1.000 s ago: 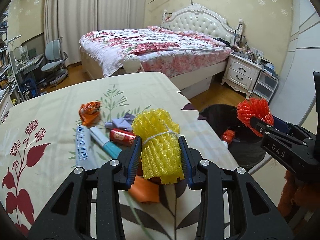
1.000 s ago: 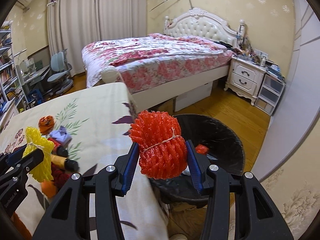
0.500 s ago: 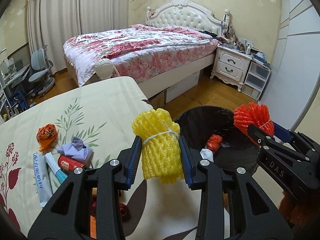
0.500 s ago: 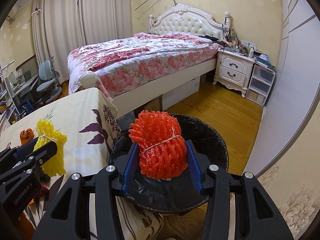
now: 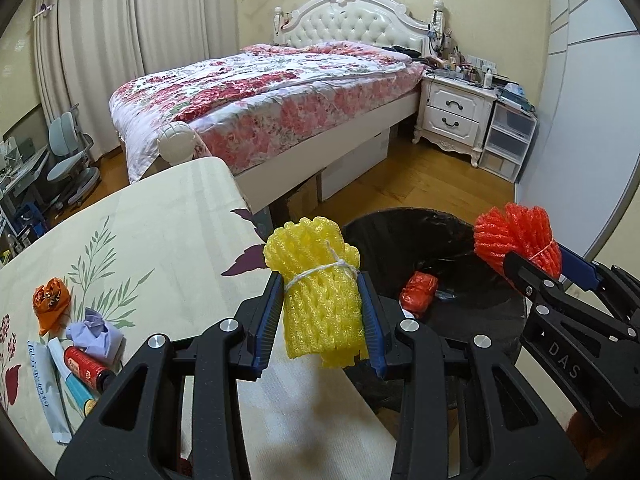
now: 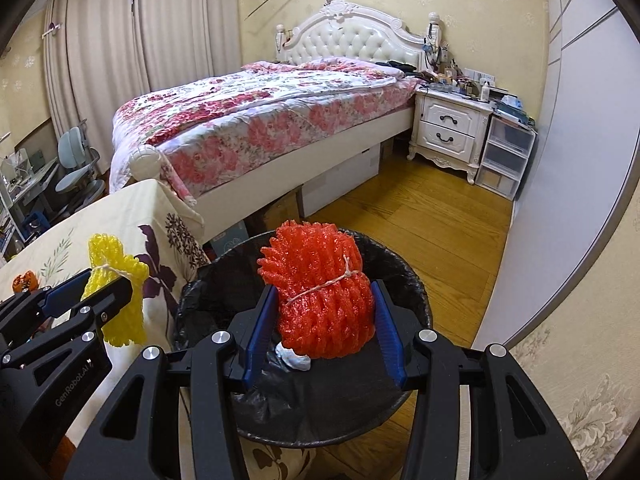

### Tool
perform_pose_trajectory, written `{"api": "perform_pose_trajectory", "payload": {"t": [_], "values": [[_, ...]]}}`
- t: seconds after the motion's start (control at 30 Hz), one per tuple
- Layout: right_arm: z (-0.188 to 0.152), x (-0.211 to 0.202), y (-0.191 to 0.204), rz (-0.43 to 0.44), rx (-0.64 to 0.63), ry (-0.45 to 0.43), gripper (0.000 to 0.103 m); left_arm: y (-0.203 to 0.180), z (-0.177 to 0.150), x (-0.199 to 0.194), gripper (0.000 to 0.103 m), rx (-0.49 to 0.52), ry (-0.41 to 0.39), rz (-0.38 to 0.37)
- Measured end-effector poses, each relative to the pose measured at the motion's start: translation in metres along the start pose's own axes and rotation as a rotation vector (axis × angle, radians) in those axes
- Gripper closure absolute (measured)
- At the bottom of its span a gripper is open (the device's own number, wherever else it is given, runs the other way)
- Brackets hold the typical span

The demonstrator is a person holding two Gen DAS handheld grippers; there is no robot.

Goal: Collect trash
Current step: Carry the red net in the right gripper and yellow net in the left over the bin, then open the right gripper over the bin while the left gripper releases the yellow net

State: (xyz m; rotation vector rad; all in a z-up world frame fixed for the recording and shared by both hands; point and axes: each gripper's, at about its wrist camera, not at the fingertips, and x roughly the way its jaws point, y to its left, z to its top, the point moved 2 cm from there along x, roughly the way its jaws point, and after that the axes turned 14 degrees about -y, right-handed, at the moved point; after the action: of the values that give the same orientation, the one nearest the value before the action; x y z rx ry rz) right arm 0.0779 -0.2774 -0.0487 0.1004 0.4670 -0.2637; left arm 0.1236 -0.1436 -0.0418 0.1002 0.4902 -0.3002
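Tubes point(image 5: 48, 376) left view; tissue point(image 6: 294, 358) right view.

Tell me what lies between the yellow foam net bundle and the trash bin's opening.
Only the tablecloth's hanging corner; the left wrist view shows the yellow foam net bundle at the trash bin rim, not yet over it.

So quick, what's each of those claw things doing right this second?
Left gripper: closed on the yellow foam net bundle, near the table edge.
Right gripper: closed on the red foam net bundle, above the black trash bin.
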Motion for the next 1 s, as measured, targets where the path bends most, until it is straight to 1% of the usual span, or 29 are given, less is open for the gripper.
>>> {"api": "perform_pose_trajectory", "payload": {"t": [0.27, 0.5, 0.63, 0.73, 0.8, 0.83, 0.87, 0.93, 1.0], "values": [[-0.003, 0.010, -0.012, -0.010, 0.021, 0.018, 0.056, -0.014, 0.003, 0.015, 0.066, 0.022, 0.007, -0.003], [-0.001, 0.017, -0.018, -0.020, 0.029, 0.024, 0.055, -0.017, 0.004, 0.026, 0.065, 0.041, 0.016, 0.007], [-0.001, 0.021, -0.018, -0.026, 0.034, 0.027, 0.055, -0.016, 0.003, 0.032, 0.065, 0.034, 0.028, 0.014], [-0.002, 0.023, -0.019, -0.029, 0.036, 0.030, 0.054, -0.017, 0.002, 0.035, 0.063, 0.040, 0.033, 0.018], [-0.002, 0.023, -0.019, -0.033, 0.036, 0.032, 0.051, -0.018, 0.002, 0.035, 0.053, 0.041, 0.032, 0.018], [-0.002, 0.023, -0.019, -0.033, 0.037, 0.033, 0.049, -0.017, 0.002, 0.035, 0.050, 0.036, 0.033, 0.019], [-0.001, 0.024, -0.019, -0.036, 0.037, 0.033, 0.047, -0.015, 0.002, 0.036, 0.044, 0.030, 0.033, 0.019], [-0.001, 0.022, -0.020, -0.045, 0.038, 0.028, 0.041, -0.012, 0.002, 0.035, 0.038, 0.018, 0.032, 0.026], [0.000, 0.021, -0.021, -0.051, 0.037, 0.026, 0.041, -0.010, 0.002, 0.034, 0.027, 0.006, 0.034, 0.034]]}}
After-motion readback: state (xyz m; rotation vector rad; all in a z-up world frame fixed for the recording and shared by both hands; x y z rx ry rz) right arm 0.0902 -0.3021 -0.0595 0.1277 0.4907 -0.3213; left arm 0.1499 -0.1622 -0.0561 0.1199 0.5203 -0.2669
